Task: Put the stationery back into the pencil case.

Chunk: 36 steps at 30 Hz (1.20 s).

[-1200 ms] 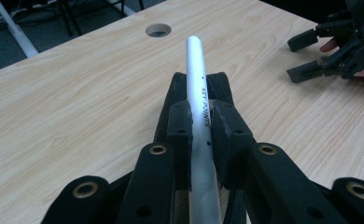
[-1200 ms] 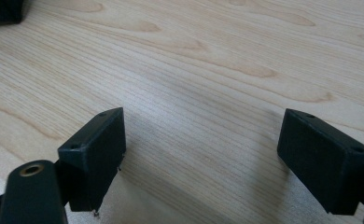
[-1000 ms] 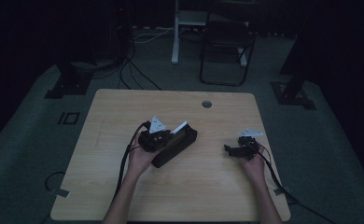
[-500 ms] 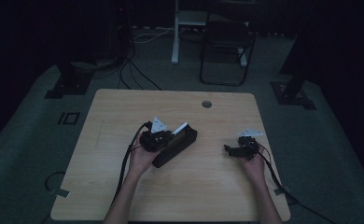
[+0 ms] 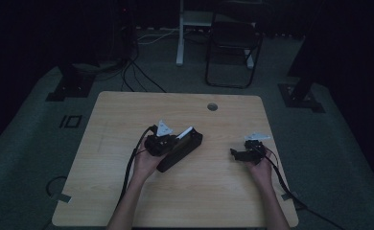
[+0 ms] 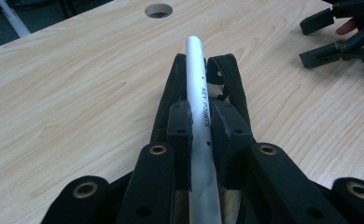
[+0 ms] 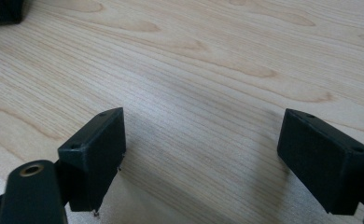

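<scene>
My left gripper is shut on a white tube with handwriting along it. Its pads press the tube from both sides. The tube points away from me, and the black edges of a long black pouch rise on either side of it. From above, the left gripper sits at the near-left end of the pouch, mid-table, with the white tube sticking out above it. My right gripper stands open over bare wood, nothing between its jaws. It rests low at the table's right.
The wooden table has a round cable hole near its far edge. A folding chair and stand bases stand on the dark floor beyond. Cables trail from both grippers toward the near edge.
</scene>
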Motion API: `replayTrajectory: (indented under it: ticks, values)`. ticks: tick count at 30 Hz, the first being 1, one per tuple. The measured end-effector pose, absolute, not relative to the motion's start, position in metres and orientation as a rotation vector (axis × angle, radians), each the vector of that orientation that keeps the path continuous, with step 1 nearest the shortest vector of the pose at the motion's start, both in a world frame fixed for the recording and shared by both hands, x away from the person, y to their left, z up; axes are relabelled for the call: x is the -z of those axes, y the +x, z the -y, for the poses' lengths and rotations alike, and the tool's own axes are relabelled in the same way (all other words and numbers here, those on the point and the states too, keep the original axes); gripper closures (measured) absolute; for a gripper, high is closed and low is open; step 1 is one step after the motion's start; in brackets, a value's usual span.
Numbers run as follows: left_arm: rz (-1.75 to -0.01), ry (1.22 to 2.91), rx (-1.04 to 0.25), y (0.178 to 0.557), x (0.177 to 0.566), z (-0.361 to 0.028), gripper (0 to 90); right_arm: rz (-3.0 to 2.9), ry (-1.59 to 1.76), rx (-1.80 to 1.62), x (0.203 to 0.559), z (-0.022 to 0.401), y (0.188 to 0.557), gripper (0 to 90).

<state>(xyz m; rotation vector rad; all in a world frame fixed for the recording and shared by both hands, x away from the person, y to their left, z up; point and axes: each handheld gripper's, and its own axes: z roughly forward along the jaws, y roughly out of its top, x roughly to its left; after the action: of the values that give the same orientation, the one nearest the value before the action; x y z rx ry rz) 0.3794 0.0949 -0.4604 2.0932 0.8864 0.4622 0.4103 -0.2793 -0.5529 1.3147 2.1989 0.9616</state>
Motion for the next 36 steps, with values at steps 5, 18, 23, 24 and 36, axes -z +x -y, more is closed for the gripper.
replayTrajectory:
  ticks: [5,18,23,24,36]
  values:
    - [-0.889,2.103,-0.462,0.380,0.462,-0.094,78.6,-2.199,1.315,-0.962,0.553,0.279,0.410,15.2]
    - [-0.889,2.128,-0.461,0.383,0.466,-0.090,78.6,-2.199,1.315,-0.962,0.553,0.279,0.410,15.2]
    - [-0.883,2.129,-0.458,0.383,0.467,-0.088,78.6,-2.198,1.315,-0.961,0.553,0.279,0.410,15.2]
    - [-0.882,2.131,-0.457,0.383,0.467,-0.088,78.6,-2.198,1.315,-0.961,0.553,0.279,0.410,15.2]
    - [-0.888,2.103,-0.521,0.378,0.457,-0.093,56.8,-2.199,1.315,-0.961,0.553,0.279,0.410,15.2]
